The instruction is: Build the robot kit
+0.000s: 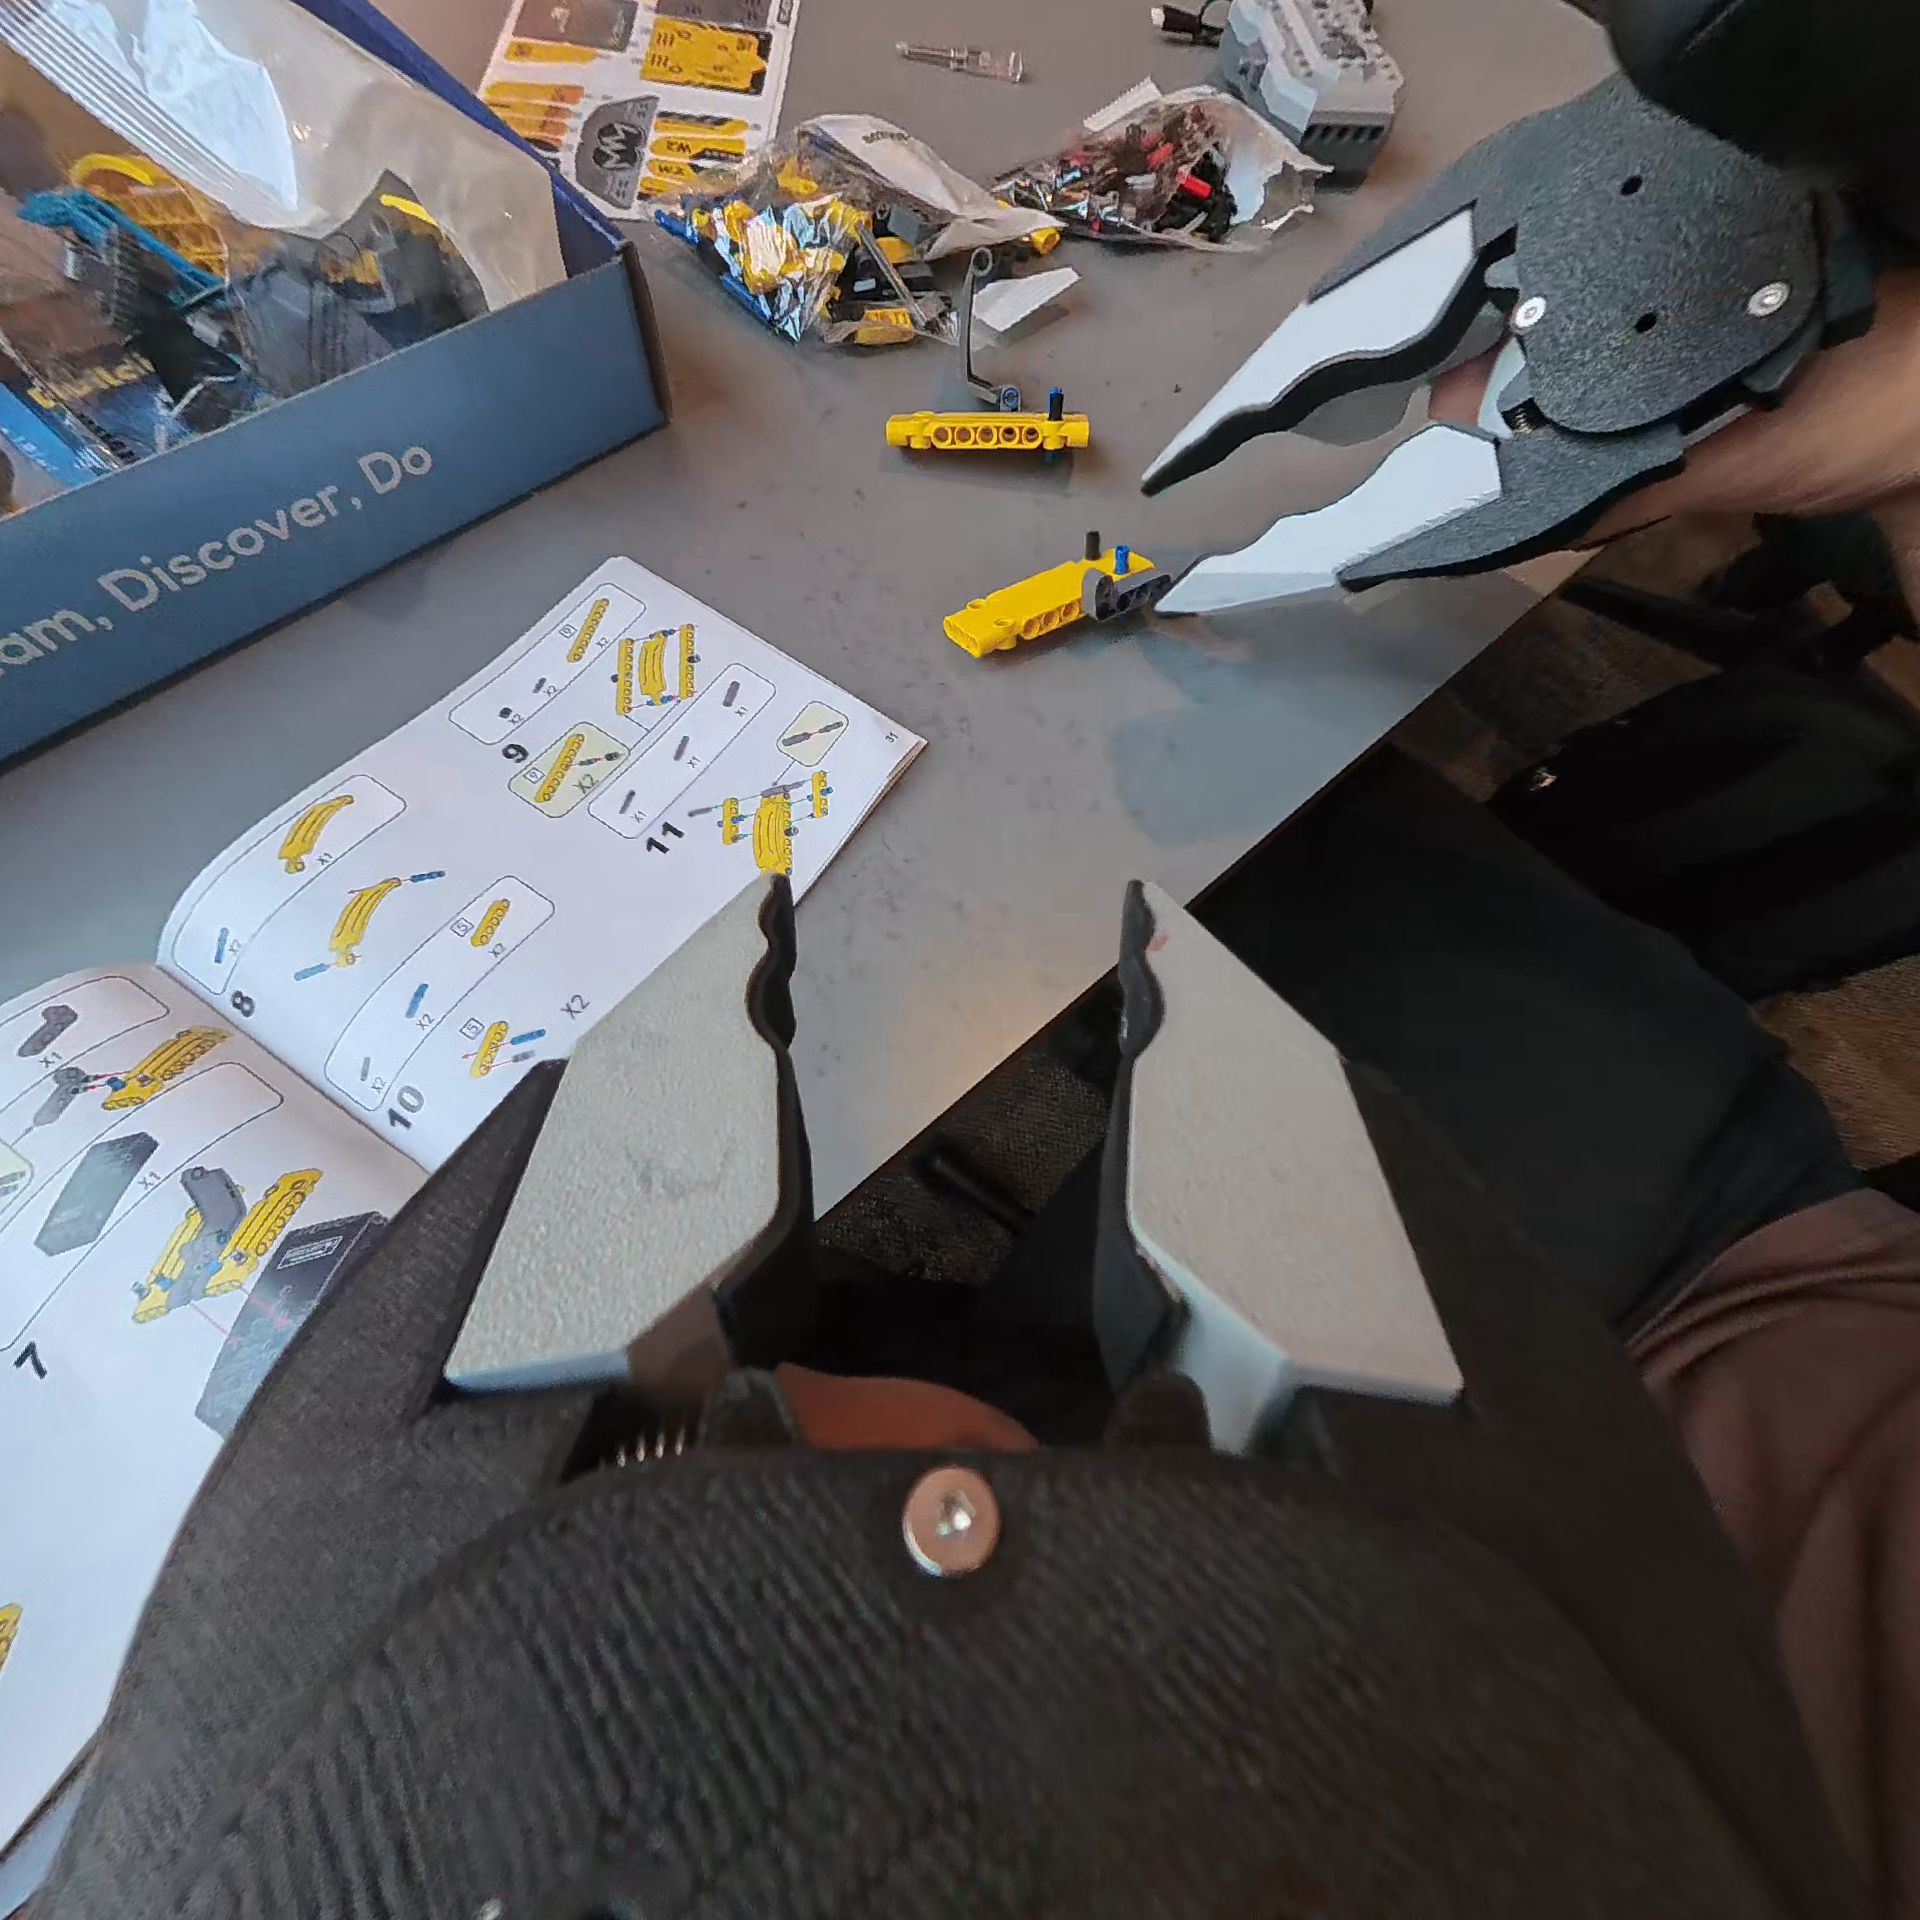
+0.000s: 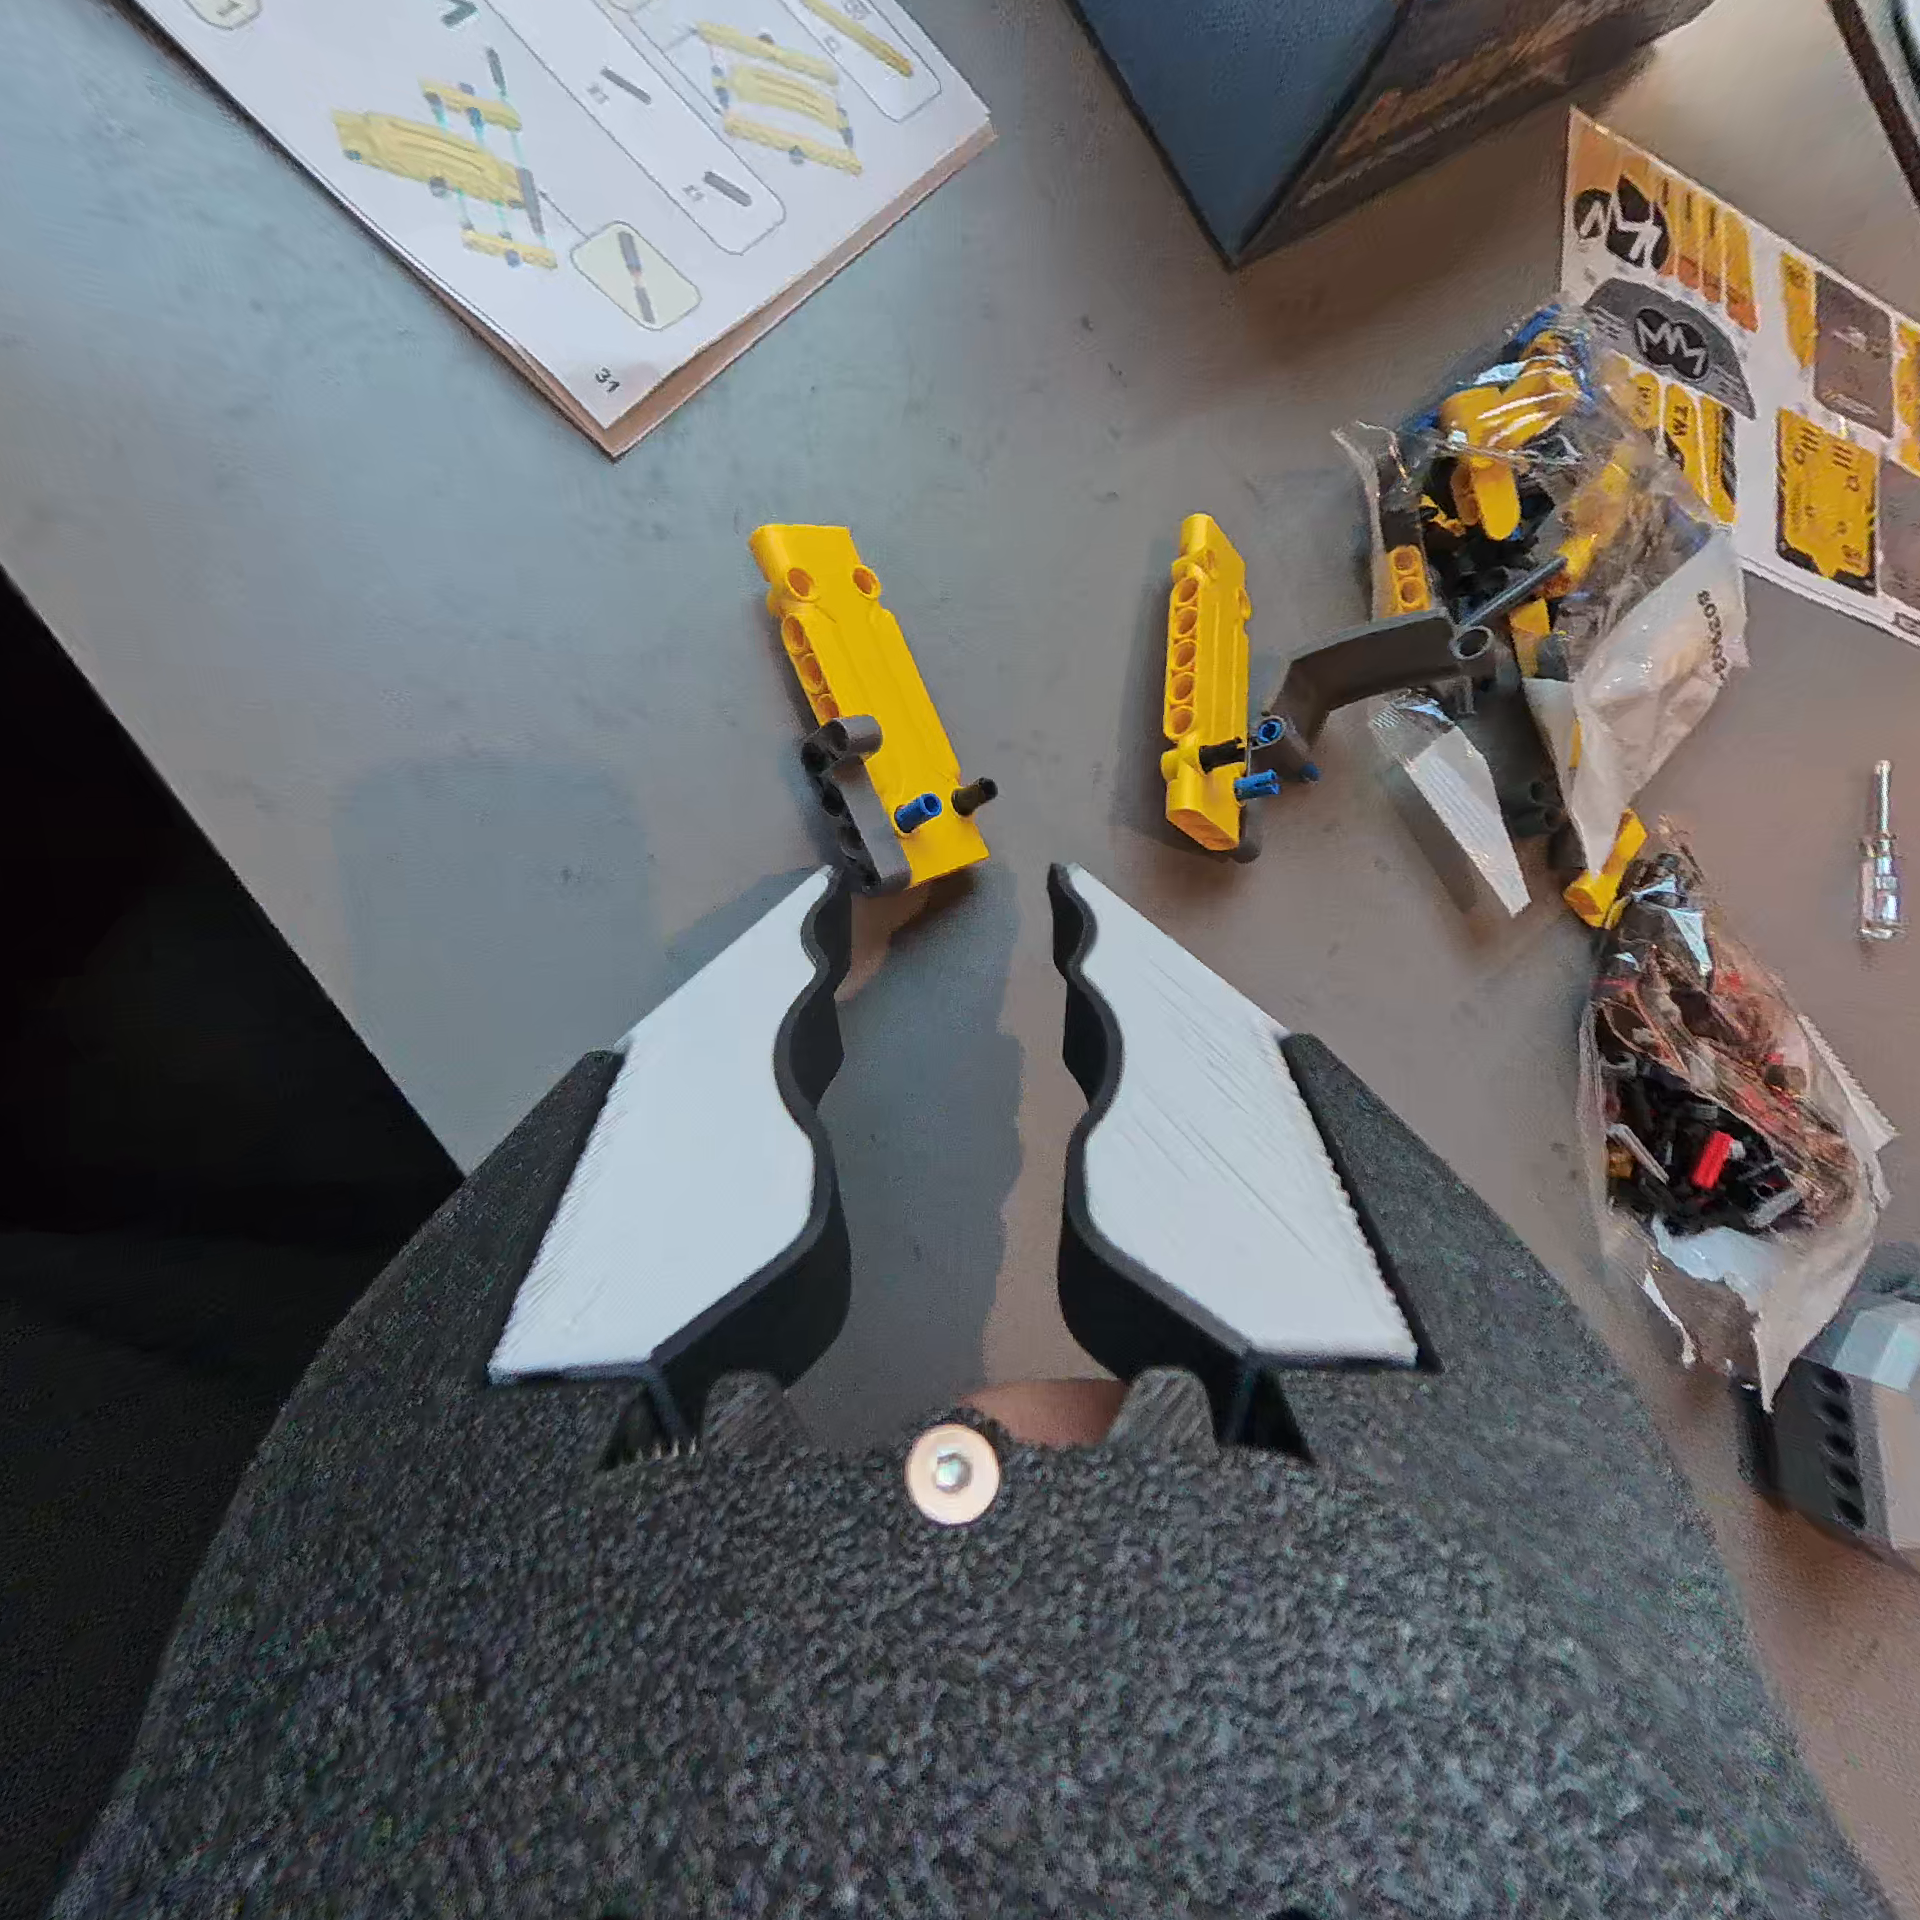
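Observation:
A yellow panel piece with a grey beam and blue and black pins [image 2: 868, 712] lies on the grey table [image 2: 312, 582]; it also shows in the left wrist view [image 1: 1049, 603]. My right gripper [image 2: 940, 878] is open and empty, its left fingertip touching or just short of the piece's grey beam; it shows in the left wrist view [image 1: 1158, 545]. A second yellow panel with pins and a dark grey curved arm [image 2: 1210, 675] lies to the right, also in the left wrist view [image 1: 987, 428]. My left gripper [image 1: 956, 899] is open and empty over the table edge beside the open instruction booklet [image 1: 436, 935].
A blue cardboard box [image 1: 343, 436] with bagged parts stands at the left. Two opened bags of small parts [image 1: 831, 249] [image 2: 1725, 1132], a sticker sheet [image 1: 644, 94], a grey block [image 2: 1849, 1423] and a small clear tool [image 2: 1881, 852] lie about. Dark chairs stand beyond the table edge. My hands' fingertips stand some 20 centimetres from each other.

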`<move>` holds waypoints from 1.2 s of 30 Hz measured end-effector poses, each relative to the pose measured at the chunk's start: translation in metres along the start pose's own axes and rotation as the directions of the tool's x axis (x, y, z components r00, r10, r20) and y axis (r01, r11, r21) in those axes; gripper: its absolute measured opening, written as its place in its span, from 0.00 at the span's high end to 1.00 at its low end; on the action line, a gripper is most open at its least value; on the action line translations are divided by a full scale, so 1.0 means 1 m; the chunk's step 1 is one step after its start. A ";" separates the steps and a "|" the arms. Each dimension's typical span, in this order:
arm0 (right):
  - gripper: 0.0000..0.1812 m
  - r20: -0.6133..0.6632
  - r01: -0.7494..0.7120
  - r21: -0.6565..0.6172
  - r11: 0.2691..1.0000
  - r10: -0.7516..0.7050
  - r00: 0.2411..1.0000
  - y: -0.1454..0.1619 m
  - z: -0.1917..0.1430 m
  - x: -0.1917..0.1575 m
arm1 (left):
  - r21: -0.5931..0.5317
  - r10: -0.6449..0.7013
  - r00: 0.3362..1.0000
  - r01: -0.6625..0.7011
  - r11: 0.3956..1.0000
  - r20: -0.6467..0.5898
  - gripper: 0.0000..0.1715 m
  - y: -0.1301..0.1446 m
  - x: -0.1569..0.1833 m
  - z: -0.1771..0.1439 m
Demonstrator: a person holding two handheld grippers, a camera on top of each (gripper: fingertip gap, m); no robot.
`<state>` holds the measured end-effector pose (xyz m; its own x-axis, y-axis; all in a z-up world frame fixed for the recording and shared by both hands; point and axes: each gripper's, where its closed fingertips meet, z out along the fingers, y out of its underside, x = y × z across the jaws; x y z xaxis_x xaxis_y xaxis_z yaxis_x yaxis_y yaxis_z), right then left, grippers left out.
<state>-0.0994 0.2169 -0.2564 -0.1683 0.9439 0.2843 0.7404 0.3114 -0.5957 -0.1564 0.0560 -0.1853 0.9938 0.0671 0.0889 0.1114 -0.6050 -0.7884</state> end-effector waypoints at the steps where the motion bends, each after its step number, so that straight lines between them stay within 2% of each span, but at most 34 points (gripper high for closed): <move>1: 0.79 0.014 -0.013 0.016 1.000 0.013 1.000 -0.003 -0.002 -0.001 | 0.000 0.008 1.000 -0.008 1.000 0.006 0.65 -0.001 0.000 0.000; 4: 0.79 0.066 -0.047 0.066 0.997 0.042 0.997 -0.014 -0.012 -0.007 | 0.008 0.023 1.000 -0.023 1.000 0.013 0.65 -0.004 0.004 -0.002; 10: 0.79 0.080 -0.084 0.206 0.975 0.069 0.994 -0.055 -0.049 -0.013 | 0.022 0.037 0.999 -0.038 0.999 0.022 0.65 -0.009 0.011 -0.004; 13: 0.80 0.066 -0.067 0.243 0.968 0.052 0.996 -0.066 -0.061 -0.018 | 0.020 0.044 0.998 -0.045 0.999 0.044 0.64 -0.008 0.007 -0.007; 18: 0.79 0.026 -0.009 0.169 0.986 0.005 1.000 -0.041 -0.059 -0.018 | 0.007 0.027 0.999 -0.027 1.000 0.038 0.65 -0.001 0.006 -0.001; 22: 0.80 0.080 -0.037 0.222 0.974 0.020 0.997 -0.024 -0.061 -0.031 | -0.019 0.065 0.996 -0.064 0.998 0.067 0.67 0.013 0.001 0.021; 26: 0.80 0.070 0.024 0.229 0.973 -0.041 0.997 -0.004 -0.051 -0.023 | -0.056 0.117 0.987 -0.111 0.992 0.113 0.69 0.036 -0.022 0.041; 28: 0.80 0.099 0.019 0.269 0.963 -0.047 0.994 -0.004 -0.047 -0.014 | -0.036 0.129 0.991 -0.128 0.991 0.034 0.68 0.041 -0.020 0.047; 30: 0.80 0.140 0.000 0.312 0.950 -0.046 0.989 -0.006 -0.042 -0.006 | 0.021 0.231 0.971 -0.230 0.973 -0.069 0.68 0.035 -0.001 0.049; 32: 0.79 0.159 -0.003 0.342 0.940 -0.054 0.986 -0.007 -0.037 0.003 | 0.094 0.329 0.938 -0.320 0.943 -0.111 0.69 0.024 0.019 0.057; 36: 0.77 0.231 0.056 0.354 0.934 -0.145 0.962 -0.011 -0.030 0.003 | 0.144 0.363 0.910 -0.339 0.930 -0.201 0.69 0.008 0.051 0.082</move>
<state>-0.0885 0.2133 -0.2258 -0.4200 0.8882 0.1865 0.4516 0.3828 -0.8059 -0.1046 0.1192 -0.2370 0.9444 -0.3180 -0.0832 -0.2335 -0.4706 -0.8509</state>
